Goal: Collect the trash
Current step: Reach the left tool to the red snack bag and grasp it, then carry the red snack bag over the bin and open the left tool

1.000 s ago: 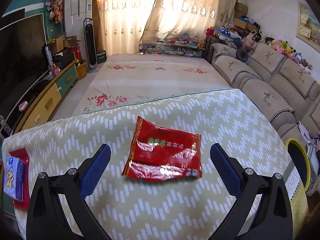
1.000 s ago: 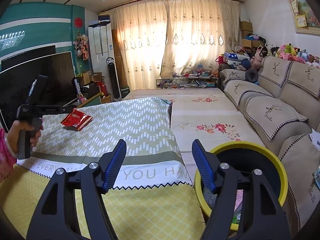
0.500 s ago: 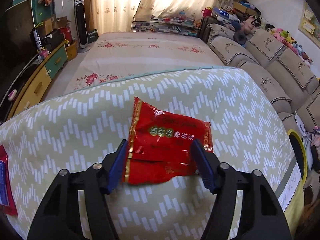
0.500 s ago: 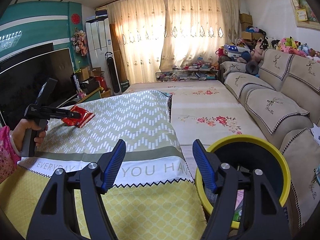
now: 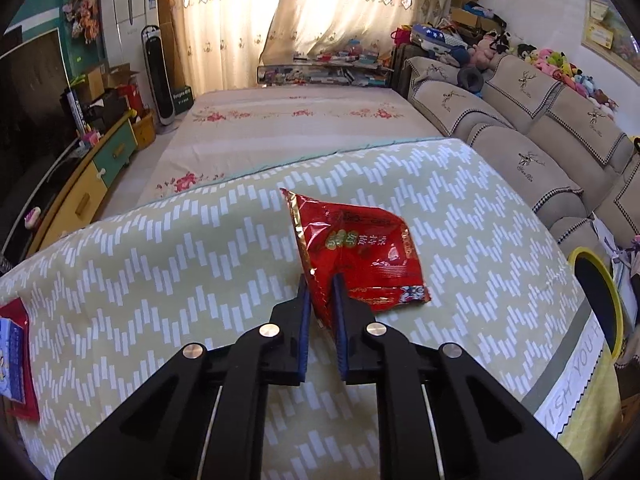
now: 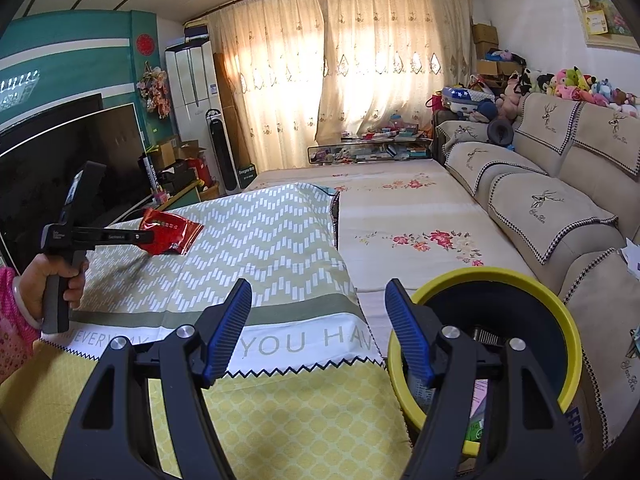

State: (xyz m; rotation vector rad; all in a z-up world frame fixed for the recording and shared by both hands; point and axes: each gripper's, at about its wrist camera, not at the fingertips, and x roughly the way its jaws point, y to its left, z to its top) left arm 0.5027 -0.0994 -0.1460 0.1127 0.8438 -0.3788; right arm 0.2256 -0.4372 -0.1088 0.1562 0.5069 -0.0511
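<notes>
My left gripper (image 5: 320,286) is shut on the near edge of a red foil snack wrapper (image 5: 356,256) and holds it lifted, tilted, above the green zigzag-patterned cloth (image 5: 180,264). The right wrist view shows the same wrapper (image 6: 170,236) in the left gripper (image 6: 150,236) above the table. My right gripper (image 6: 318,300) is open and empty, over the table's near edge, just left of a yellow-rimmed trash bin (image 6: 500,280). The bin (image 5: 600,300) also shows at the right edge of the left wrist view.
A red and blue packet (image 5: 14,352) lies at the table's left edge. A beige sofa (image 6: 552,208) runs along the right. A floral-covered surface (image 6: 400,216) lies beyond the table. A TV (image 6: 60,168) and low cabinet (image 5: 100,176) stand on the left.
The left gripper closed from wide open onto the red wrapper and lifted it off the cloth. The right gripper stayed open near the bin.
</notes>
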